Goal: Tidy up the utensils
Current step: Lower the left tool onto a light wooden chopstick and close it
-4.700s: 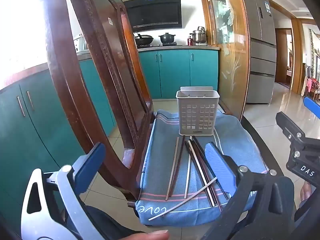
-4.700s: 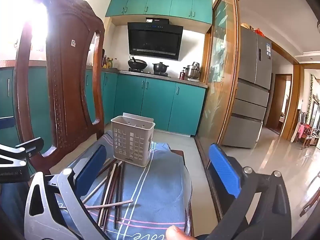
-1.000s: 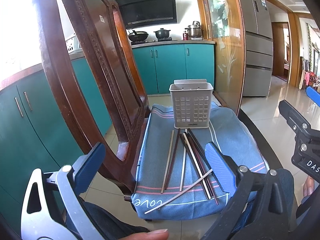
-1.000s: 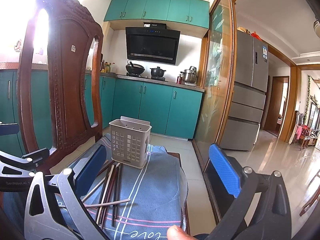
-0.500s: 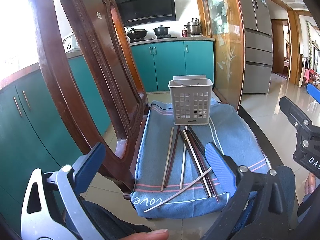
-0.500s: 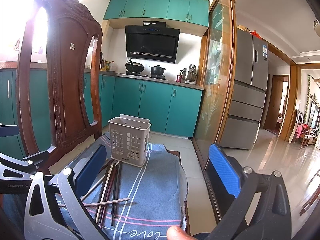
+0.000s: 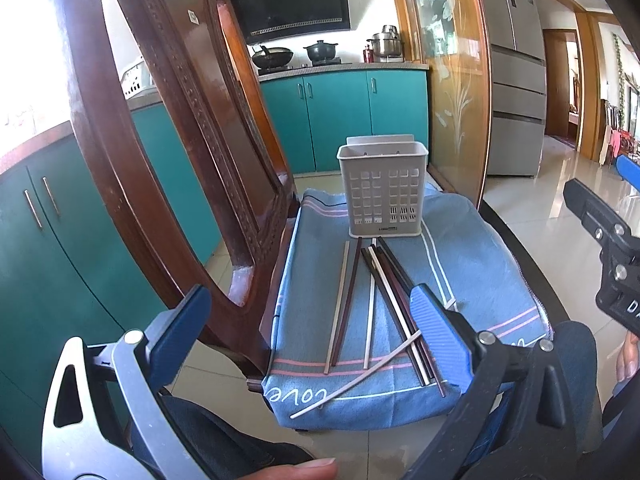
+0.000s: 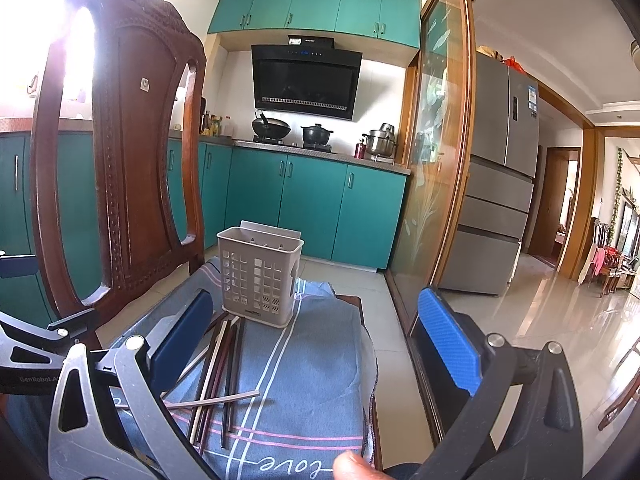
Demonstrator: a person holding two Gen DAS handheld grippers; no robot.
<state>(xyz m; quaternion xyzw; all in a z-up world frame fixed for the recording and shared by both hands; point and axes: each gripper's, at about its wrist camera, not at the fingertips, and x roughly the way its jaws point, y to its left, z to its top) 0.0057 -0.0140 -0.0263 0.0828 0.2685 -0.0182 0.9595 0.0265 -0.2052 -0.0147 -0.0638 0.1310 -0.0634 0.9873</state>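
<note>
Several loose chopsticks (image 7: 380, 304) (image 8: 220, 360), pale and dark, lie on a blue cloth (image 7: 472, 272) (image 8: 304, 392) spread over a chair seat. One pale chopstick (image 7: 356, 378) lies crosswise near the front edge. Behind them a grey perforated utensil holder (image 7: 383, 192) (image 8: 258, 276) stands upright. My left gripper (image 7: 312, 320) hovers open in front of the chopsticks, holding nothing. My right gripper (image 8: 316, 328) is open too, above the cloth's right half, with nothing between its fingers.
The carved wooden chair back (image 7: 168, 128) (image 8: 120, 168) rises on the left. Teal kitchen cabinets (image 8: 316, 208), a glass sliding door (image 8: 436, 160) and a grey fridge (image 8: 500, 184) stand behind. Tiled floor (image 7: 532, 208) spreads to the right. A thumb (image 7: 296, 470) shows at the bottom edge.
Both views have drifted slightly; the holder and chopsticks keep their places on the cloth. Both grippers have stayed open and empty.
</note>
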